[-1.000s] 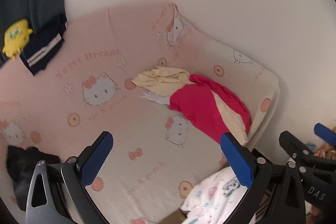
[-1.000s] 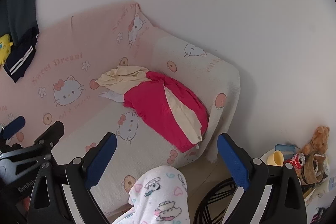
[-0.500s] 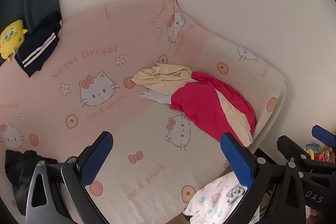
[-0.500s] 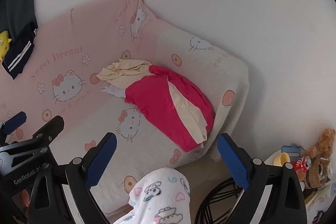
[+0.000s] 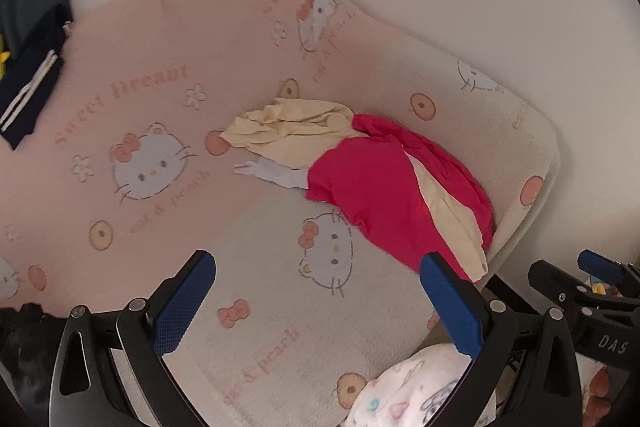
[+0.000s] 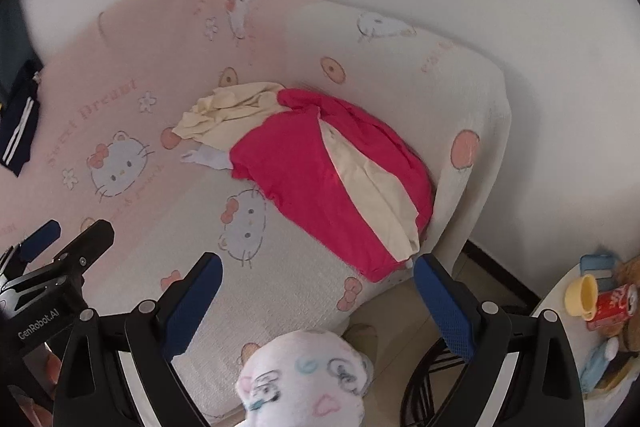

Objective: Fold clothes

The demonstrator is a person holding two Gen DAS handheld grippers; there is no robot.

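Both the left gripper (image 5: 316,301) and right gripper (image 6: 318,301) are hanging wide open near the sofa (image 6: 288,279), where the soft, floppy red shirt (image 6: 304,179) is lying, probably easiest to pinch by its edge.

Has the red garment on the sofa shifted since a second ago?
No. The red garment still overlaps the same cat print on the sofa cover; only the cameras moved.

A white cloth (image 5: 280,175) pokes out from under the red garment (image 5: 372,195); most of it is hidden. The cream garment (image 5: 288,131) also runs beneath the red one. A dark garment (image 5: 32,75) at the sofa's far end is cut by the lens rim. A printed fleece knee (image 6: 304,379) leaves the bottom edge. The sofa (image 6: 120,39) lettering is blurred.
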